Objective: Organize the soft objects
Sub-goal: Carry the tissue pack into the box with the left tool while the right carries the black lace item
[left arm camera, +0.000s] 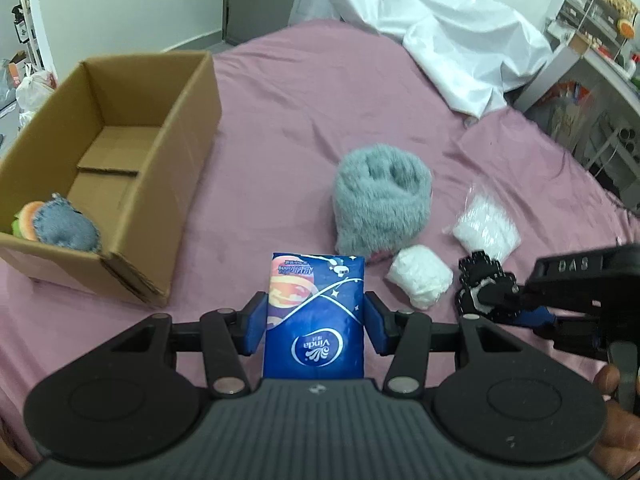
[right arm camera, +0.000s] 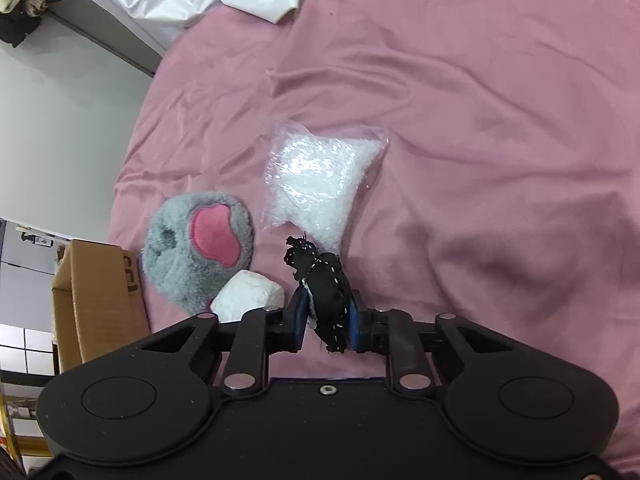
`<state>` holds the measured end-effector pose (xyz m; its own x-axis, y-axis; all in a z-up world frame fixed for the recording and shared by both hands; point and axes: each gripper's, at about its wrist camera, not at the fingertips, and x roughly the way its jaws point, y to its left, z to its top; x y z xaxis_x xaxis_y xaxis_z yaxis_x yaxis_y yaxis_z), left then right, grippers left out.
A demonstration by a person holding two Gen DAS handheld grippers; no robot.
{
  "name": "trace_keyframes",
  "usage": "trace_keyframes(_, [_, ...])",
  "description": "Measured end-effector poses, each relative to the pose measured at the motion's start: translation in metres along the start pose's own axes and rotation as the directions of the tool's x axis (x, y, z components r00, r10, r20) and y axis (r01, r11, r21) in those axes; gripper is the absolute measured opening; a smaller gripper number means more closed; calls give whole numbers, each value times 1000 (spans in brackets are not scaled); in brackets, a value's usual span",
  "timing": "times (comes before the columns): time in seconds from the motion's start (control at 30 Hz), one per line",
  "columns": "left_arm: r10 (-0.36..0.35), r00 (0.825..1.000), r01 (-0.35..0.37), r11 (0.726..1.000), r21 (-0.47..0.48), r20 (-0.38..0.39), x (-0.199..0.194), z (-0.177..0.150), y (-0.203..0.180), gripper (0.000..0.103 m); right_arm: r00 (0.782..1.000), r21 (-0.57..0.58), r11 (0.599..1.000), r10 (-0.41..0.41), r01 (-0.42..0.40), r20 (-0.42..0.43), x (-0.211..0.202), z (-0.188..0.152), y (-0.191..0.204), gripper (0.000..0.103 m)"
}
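My left gripper [left arm camera: 316, 320] is shut on a blue Vinda tissue pack [left arm camera: 316, 312] and holds it above the pink bed sheet [left arm camera: 304, 100]. My right gripper [right arm camera: 325, 316] is shut on a black stitched fabric piece [right arm camera: 326, 280], which also shows in the left wrist view [left arm camera: 482, 284]. A grey fluffy paw plush [left arm camera: 382, 196] [right arm camera: 200, 248], a white wad [left arm camera: 420, 278] [right arm camera: 248, 290] and a clear bag of white filling [left arm camera: 486, 226] [right arm camera: 320, 184] lie on the sheet. The cardboard box [left arm camera: 156, 184] at left holds a denim heart pillow [left arm camera: 66, 230] and a burger toy [left arm camera: 28, 220].
A white plastic sheet [left arm camera: 444, 28] is bunched at the far side of the bed. Shelves and clutter [left arm camera: 592, 64] stand beyond the bed's right edge. The box corner [right arm camera: 96, 296] shows at the left of the right wrist view.
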<state>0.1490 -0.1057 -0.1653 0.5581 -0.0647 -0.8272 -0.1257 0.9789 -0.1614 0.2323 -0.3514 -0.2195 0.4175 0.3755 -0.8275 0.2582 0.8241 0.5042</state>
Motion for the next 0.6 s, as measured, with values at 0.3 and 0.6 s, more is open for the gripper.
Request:
trace_keyframes(0.3, [-28, 998, 28, 1000, 7, 62, -29, 13, 13, 50, 998, -23, 1000, -19, 20, 61, -37, -12, 15, 19])
trace_keyframes(0.6, [-48, 995, 44, 998, 50, 85, -55, 44, 16, 50, 988, -34, 999, -2, 7, 151, -67, -25, 35, 19])
